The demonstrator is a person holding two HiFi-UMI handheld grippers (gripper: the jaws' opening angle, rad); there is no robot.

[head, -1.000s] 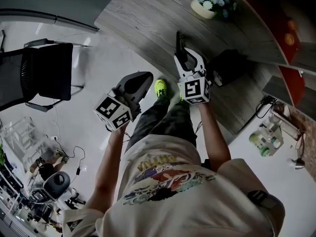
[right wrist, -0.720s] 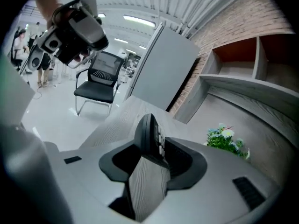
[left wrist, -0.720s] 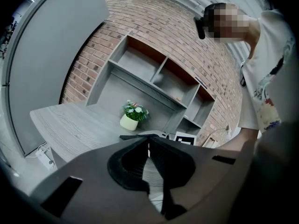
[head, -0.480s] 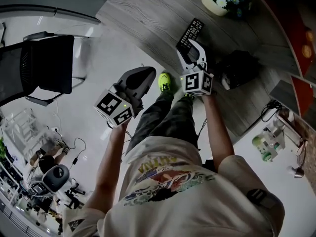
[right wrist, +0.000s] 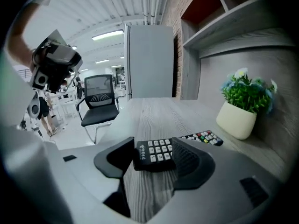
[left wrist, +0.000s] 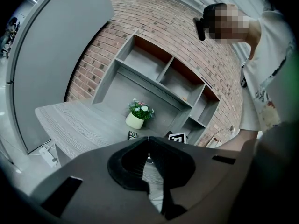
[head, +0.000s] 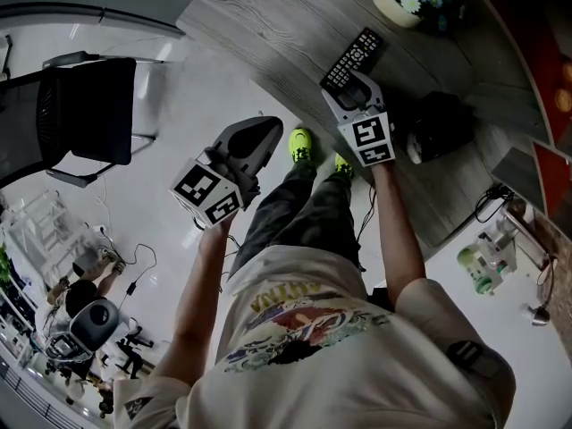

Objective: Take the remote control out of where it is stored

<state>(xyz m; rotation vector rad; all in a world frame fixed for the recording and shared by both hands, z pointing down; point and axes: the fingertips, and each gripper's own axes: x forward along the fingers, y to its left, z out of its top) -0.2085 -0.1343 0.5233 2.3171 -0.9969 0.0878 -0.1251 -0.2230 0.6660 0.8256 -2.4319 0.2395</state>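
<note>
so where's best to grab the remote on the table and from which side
Grip the remote across its narrow width at the number-key end, coming from the table edge: it lies flat, long and slim, that end nearest the edge.

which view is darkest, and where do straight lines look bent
Head view: darkest overall, table edge bows. Left gripper view: shelf lines curve strongly. Right gripper view: brightest, ceiling light glares, remote control slightly soft.
</note>
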